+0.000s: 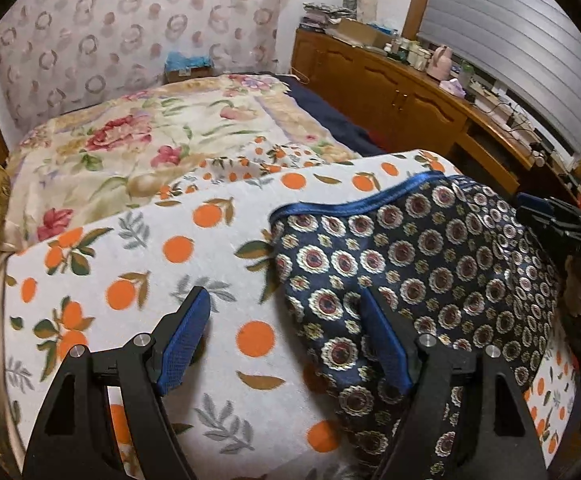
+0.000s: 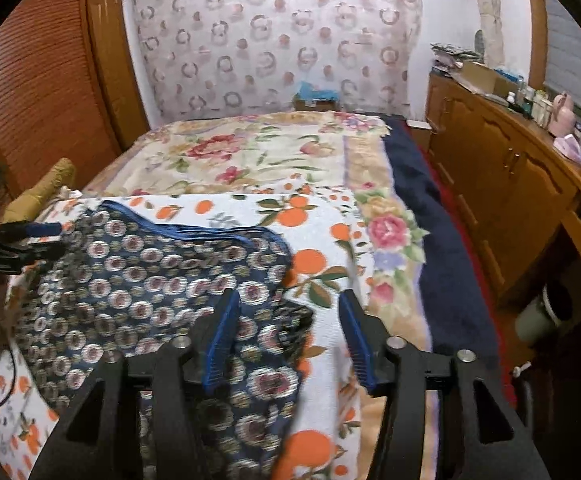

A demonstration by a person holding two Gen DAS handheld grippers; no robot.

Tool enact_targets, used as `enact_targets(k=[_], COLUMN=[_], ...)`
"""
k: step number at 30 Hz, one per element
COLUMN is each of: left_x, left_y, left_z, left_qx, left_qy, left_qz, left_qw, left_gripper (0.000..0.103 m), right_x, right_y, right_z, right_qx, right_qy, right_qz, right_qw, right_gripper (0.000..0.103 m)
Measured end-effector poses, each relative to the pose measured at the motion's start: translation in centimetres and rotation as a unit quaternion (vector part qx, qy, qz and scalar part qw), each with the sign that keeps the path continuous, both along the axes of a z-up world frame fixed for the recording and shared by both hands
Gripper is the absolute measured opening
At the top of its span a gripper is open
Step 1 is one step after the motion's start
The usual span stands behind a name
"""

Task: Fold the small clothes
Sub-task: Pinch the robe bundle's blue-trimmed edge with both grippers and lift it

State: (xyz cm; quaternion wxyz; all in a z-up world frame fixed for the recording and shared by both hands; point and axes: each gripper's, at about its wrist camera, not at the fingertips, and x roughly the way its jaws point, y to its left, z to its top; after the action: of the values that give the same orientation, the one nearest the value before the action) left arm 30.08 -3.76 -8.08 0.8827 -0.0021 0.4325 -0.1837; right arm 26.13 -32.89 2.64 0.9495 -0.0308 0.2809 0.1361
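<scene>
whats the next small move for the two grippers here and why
Probably lower both and close on the garment's side edges. The left gripper and right gripper are both open, each straddling one edge of the navy patterned shorts, which lie flat and unfolded on the orange-print towel.

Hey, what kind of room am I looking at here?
Most likely a bedroom in a home: a bed spread with a floral blanket, a wooden cabinet cluttered with bottles along the wall, and a wooden louvered door beside the bed.

We find no text, label, brand or number that can be read anywhere ahead of or beside either gripper in these views.
</scene>
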Motion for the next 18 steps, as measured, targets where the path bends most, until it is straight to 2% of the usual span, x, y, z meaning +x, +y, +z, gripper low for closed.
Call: enact_targets(k=[2, 5, 9, 18], left_x=[0.0, 0.0, -0.2, -0.1], left_y=[-0.2, -0.6, -1.0, -0.9], left_z=[-0.1, -0.5, -0.6, -0.6], left_qx=[-0.008, -0.022, -0.013, -0.012], left_qy=[0.007, 0.022, 0.014, 0.014], left_qz=[-0.006, -0.016, -0.020, -0.020], left_qw=[0.9999, 0.9994, 0.9996, 0.9996], left_gripper=[0.065, 0.053, 0.052, 0.052], right_x=[-0.2, -0.1, 1.1, 2.4], right_y=[0.3, 0.4, 0.3, -0.5], right_z=[-0.1, -0.7, -1.5, -2.0], right_qx=[-0.001, -0.004, 0.001, 0.026], right_qy=[0.001, 0.013, 0.043, 0.062], right_qz=[0.007, 0.012, 0.011, 0.023], right_qw=[1.000, 1.000, 0.999, 0.998], right_gripper=[0.065, 0.067, 0.067, 0.067])
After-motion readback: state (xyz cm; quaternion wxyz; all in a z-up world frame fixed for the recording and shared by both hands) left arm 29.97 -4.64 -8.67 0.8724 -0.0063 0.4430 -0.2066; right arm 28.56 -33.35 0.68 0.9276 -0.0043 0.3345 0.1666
